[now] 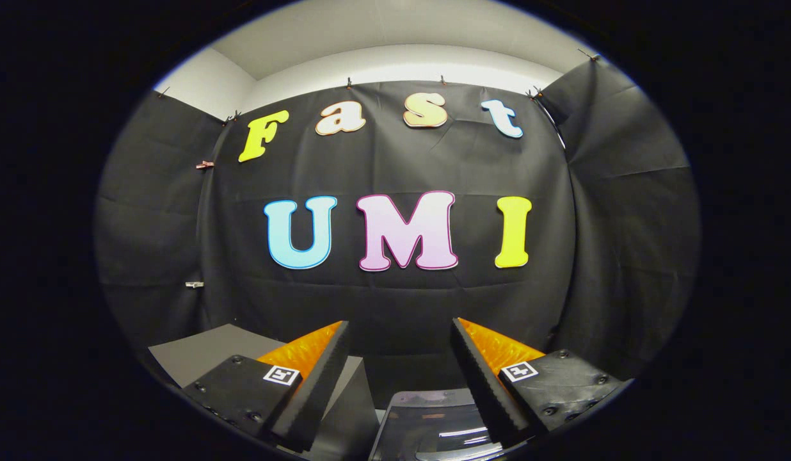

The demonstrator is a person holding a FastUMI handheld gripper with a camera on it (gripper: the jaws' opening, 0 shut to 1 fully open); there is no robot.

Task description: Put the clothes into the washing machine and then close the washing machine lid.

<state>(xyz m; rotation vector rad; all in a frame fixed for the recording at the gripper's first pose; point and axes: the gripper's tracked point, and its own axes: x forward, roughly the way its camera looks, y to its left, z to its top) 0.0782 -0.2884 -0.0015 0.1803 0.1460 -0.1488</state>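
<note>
The black cloth wall (395, 307) stands well beyond the gripper and takes most of the view, and a grey table (203, 355) lies low behind the left finger. Between the two fingers and just below them is the dark, shiny top of the washer (434, 422), with its lid; I cannot tell if it is open, and the clothes I cannot make out. The gripper (400, 330) is wide open and holds nothing, its orange-backed fingers (319, 371) well apart and touching no thing.
</note>
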